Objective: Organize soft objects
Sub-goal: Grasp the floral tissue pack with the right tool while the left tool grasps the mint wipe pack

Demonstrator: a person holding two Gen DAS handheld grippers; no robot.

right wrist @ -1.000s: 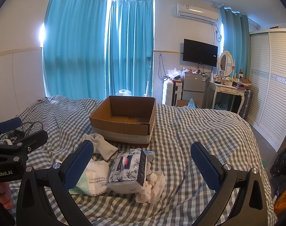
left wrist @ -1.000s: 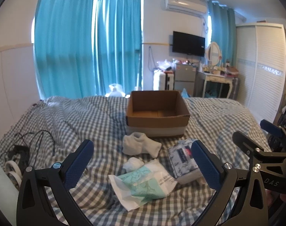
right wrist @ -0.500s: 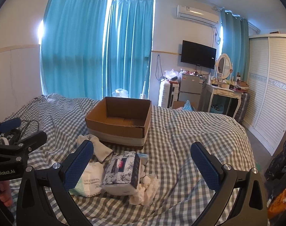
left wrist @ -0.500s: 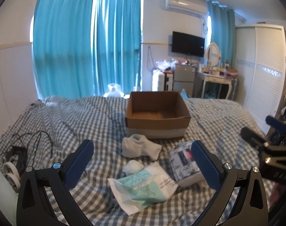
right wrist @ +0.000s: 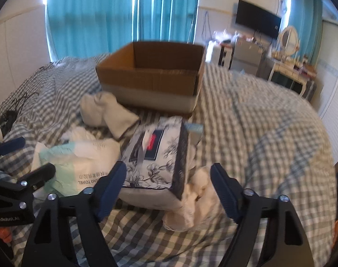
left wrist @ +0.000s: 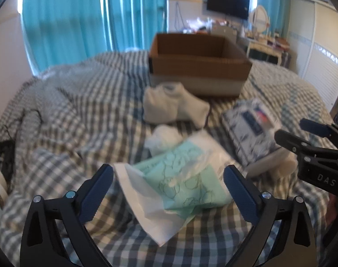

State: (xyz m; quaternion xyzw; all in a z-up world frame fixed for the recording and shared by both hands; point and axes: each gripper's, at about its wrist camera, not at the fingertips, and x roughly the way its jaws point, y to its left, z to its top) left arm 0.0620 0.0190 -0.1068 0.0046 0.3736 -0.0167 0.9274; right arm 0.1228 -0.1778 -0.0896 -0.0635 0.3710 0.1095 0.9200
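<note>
An open cardboard box (left wrist: pixel 198 66) (right wrist: pixel 151 77) stands on the checked bed. In front of it lie white socks (left wrist: pixel 173 106) (right wrist: pixel 104 111), a green-and-white towel pack (left wrist: pixel 180 180) (right wrist: pixel 80 162), a floral tissue pack (left wrist: pixel 251 129) (right wrist: pixel 155 155) and a crumpled white cloth (right wrist: pixel 191 202). My left gripper (left wrist: pixel 169 184) is open, its fingers on either side of the towel pack. My right gripper (right wrist: pixel 167 182) is open, its fingers around the near end of the tissue pack. Each gripper shows at the edge of the other's view.
Black cables (left wrist: pixel 6 151) lie at the bed's left edge. Teal curtains (right wrist: pixel 124 15) hang behind. A TV (right wrist: pixel 257 24), dresser (right wrist: pixel 289 71) and white wardrobe (left wrist: pixel 320 51) stand to the right. The checked bedspread (right wrist: pixel 269 122) stretches out to the right of the items.
Both grippers have moved forward and down close to the items: the left onto the towel pack, the right onto the tissue pack. Both stay open.
</note>
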